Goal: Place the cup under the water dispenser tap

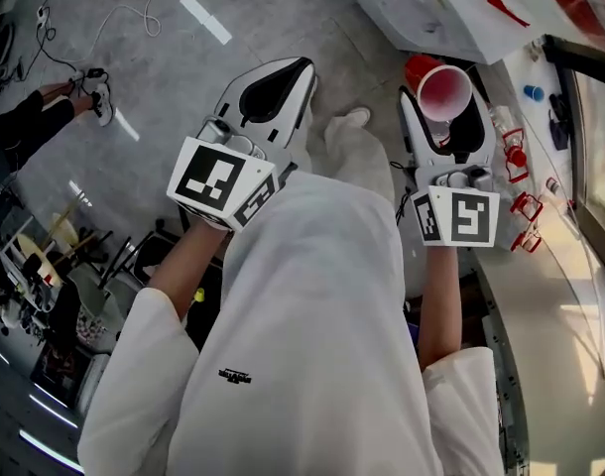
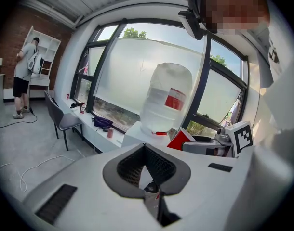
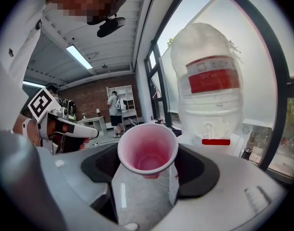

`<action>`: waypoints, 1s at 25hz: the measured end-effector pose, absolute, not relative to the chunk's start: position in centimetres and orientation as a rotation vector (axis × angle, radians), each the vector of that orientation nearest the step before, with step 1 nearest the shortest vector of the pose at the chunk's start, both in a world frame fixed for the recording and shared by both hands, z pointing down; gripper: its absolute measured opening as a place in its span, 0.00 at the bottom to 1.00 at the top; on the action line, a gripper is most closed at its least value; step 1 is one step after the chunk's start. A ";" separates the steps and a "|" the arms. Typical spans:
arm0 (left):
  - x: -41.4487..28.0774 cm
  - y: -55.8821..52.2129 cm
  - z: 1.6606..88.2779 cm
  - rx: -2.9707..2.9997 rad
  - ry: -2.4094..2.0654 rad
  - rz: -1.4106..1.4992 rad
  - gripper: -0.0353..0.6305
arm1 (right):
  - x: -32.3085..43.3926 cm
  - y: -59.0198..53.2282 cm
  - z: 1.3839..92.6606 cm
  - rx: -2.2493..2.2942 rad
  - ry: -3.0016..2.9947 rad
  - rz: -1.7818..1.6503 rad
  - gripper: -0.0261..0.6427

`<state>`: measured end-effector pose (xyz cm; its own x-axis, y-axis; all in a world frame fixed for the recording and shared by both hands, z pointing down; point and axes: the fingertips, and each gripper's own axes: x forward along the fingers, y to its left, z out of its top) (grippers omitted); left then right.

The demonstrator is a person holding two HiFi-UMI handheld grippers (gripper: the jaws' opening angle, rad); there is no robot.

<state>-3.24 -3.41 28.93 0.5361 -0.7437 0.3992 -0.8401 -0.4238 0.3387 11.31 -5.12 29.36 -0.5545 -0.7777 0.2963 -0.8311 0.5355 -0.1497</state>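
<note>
White shirt, logo unreadable, right gripper clasping red cup, left gripper clenched

legible text: none | bottle label: blurred | shirt logo: too small

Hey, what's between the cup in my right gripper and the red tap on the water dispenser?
Nothing. In the right gripper view, the stretch from the cup to the tap is bare, just open air.
</note>
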 end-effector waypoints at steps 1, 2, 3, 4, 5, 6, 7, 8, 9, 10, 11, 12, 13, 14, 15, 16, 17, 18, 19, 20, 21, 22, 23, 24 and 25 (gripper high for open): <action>-3.4 -3.6 29.5 2.272 -1.289 0.260 0.06 | 11.0 -5.4 29.9 1.348 -2.580 0.395 0.58; -3.5 -3.9 30.0 2.271 -1.295 0.262 0.06 | 10.7 -5.7 30.5 1.334 -2.581 0.385 0.58; -3.5 -4.2 30.6 2.273 -1.300 0.266 0.06 | 10.4 -6.0 31.2 1.324 -2.580 0.382 0.58; -3.5 -4.3 31.1 2.276 -1.302 0.269 0.06 | 10.2 -6.2 31.8 1.316 -2.579 0.387 0.58; -3.5 -4.4 31.6 2.278 -1.303 0.272 0.06 | 10.1 -6.4 32.4 1.309 -2.577 0.396 0.58; -3.5 -4.4 32.1 2.279 -1.302 0.273 0.06 | 10.0 -6.6 33.1 1.304 -2.573 0.406 0.58; -3.4 -4.5 32.6 2.280 -1.300 0.275 0.06 | 9.9 -6.8 33.8 1.303 -2.568 0.415 0.58; -3.4 -4.5 33.2 2.285 -1.297 0.281 0.06 | 9.8 -7.1 34.5 1.308 -2.562 0.425 0.58; -3.5 -4.6 33.8 2.293 -1.294 0.290 0.06 | 9.8 -7.3 35.1 1.320 -2.554 0.435 0.58; -3.5 -4.8 34.4 2.298 -1.291 0.299 0.06 | 9.8 -7.6 35.8 1.332 -2.548 0.444 0.58; -3.7 -4.9 35.0 2.298 -1.289 0.305 0.06 | 9.7 -7.9 36.4 1.342 -2.543 0.451 0.58; -3.8 -5.1 35.5 2.294 -1.288 0.308 0.06 | 9.6 -8.1 37.0 1.351 -2.538 0.458 0.58; -3.9 -5.2 36.1 2.290 -1.287 0.313 0.06 | 9.5 -8.3 37.6 1.357 -2.532 0.465 0.58; -4.0 -5.2 36.7 2.287 -1.283 0.321 0.06 | 9.4 -8.5 38.3 1.364 -2.525 0.473 0.58; -4.0 -5.3 37.3 2.285 -1.278 0.330 0.06 | 9.5 -8.7 39.0 1.372 -2.518 0.480 0.58; -3.9 -5.4 37.9 2.286 -1.273 0.338 0.06 | 9.5 -8.9 39.6 1.380 -2.511 0.486 0.58; -3.9 -5.6 38.6 2.288 -1.267 0.343 0.06 | 9.4 -9.1 40.3 1.388 -2.505 0.492 0.58; -3.9 -5.8 39.1 2.287 -1.263 0.347 0.06 | 9.2 -9.3 40.9 1.391 -2.501 0.497 0.58; -4.0 -5.9 39.7 2.285 -1.261 0.350 0.06 | 8.9 -9.4 41.5 1.391 -2.497 0.502 0.58; -4.1 -6.1 40.2 2.283 -1.259 0.352 0.06 | 8.6 -9.6 42.1 1.389 -2.493 0.505 0.58; -4.1 -6.2 40.8 2.284 -1.256 0.353 0.06 | 8.4 -9.8 42.7 1.387 -2.490 0.504 0.58; -4.1 -6.4 41.4 2.289 -1.252 0.357 0.06 | 8.2 -10.0 43.3 1.388 -2.487 0.502 0.58; -4.0 -6.5 41.9 2.296 -1.247 0.363 0.06 | 8.1 -10.3 43.9 1.391 -2.484 0.502 0.58; -3.8 -6.6 42.4 2.302 -1.241 0.369 0.06 | 8.2 -10.4 44.5 1.397 -2.481 0.504 0.58; -3.6 -6.7 42.9 2.304 -1.237 0.372 0.06 | 8.2 -10.6 45.0 1.403 -2.478 0.508 0.58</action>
<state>-3.64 -6.67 42.92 0.5512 -0.6992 0.4553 -0.8344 -0.4661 0.2942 8.20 -10.55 45.01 -0.5059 -0.7751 0.3785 -0.8615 0.4759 -0.1770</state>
